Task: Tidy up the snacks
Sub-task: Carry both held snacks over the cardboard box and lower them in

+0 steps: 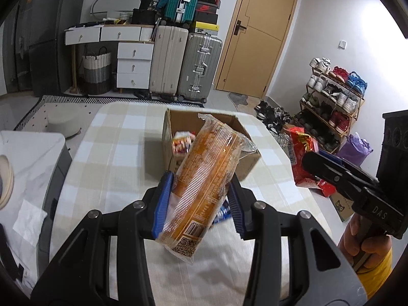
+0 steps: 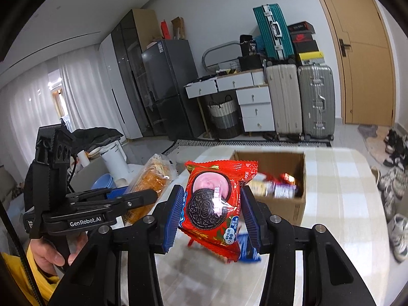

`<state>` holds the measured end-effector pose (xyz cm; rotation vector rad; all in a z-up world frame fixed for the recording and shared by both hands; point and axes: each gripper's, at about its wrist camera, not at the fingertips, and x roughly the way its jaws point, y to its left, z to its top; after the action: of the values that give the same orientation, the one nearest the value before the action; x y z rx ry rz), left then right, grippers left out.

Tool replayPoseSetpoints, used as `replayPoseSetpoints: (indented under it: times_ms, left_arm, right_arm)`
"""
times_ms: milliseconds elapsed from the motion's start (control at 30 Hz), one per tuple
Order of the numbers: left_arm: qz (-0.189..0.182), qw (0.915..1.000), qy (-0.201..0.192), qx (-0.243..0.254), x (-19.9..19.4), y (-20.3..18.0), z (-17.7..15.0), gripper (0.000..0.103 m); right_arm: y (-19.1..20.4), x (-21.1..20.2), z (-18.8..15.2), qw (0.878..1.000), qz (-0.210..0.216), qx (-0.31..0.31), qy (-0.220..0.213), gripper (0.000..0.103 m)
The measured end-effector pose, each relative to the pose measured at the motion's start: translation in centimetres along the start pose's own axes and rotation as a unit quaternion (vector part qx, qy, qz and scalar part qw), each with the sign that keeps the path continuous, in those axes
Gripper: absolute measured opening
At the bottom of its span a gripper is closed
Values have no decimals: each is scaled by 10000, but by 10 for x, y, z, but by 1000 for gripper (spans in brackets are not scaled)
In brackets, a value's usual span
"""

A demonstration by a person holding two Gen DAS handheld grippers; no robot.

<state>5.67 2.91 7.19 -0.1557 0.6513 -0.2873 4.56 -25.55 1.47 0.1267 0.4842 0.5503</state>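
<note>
Surface (image 1: 102,153): checked cloth, pale cream and white. Cardboard box (image 1: 244,164): open-topped, at the far middle of the surface, several snack packets (image 2: 278,186) inside. Left gripper (image 1: 197,201): jaws clamped on 1 long clear-wrapped orange cake pack (image 1: 211,168), raised near side of the box. Right gripper (image 2: 211,216): jaws clamped on 1 red Oreo packet (image 2: 216,204), raised above the surface, near-left of the box. Blue packet (image 2: 246,250): lying on the surface beneath it.
</note>
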Motion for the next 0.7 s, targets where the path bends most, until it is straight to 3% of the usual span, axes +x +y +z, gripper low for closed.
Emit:
replayPoseSetpoints:
  times_ms: [233, 467, 700]
  left_arm:
    - [-34, 9999, 104, 113, 39, -6, 45, 39]
    - [-61, 9995, 302, 93, 93, -4, 89, 39]
    - [43, 9981, 575, 211, 152, -1, 120, 39]
  right_arm:
    - [-22, 41, 36, 9998, -68, -85, 138, 46]
    - [-57, 85, 68, 9992, -120, 212, 320, 46]
    - [-90, 132, 82, 9968, -274, 465, 594, 46]
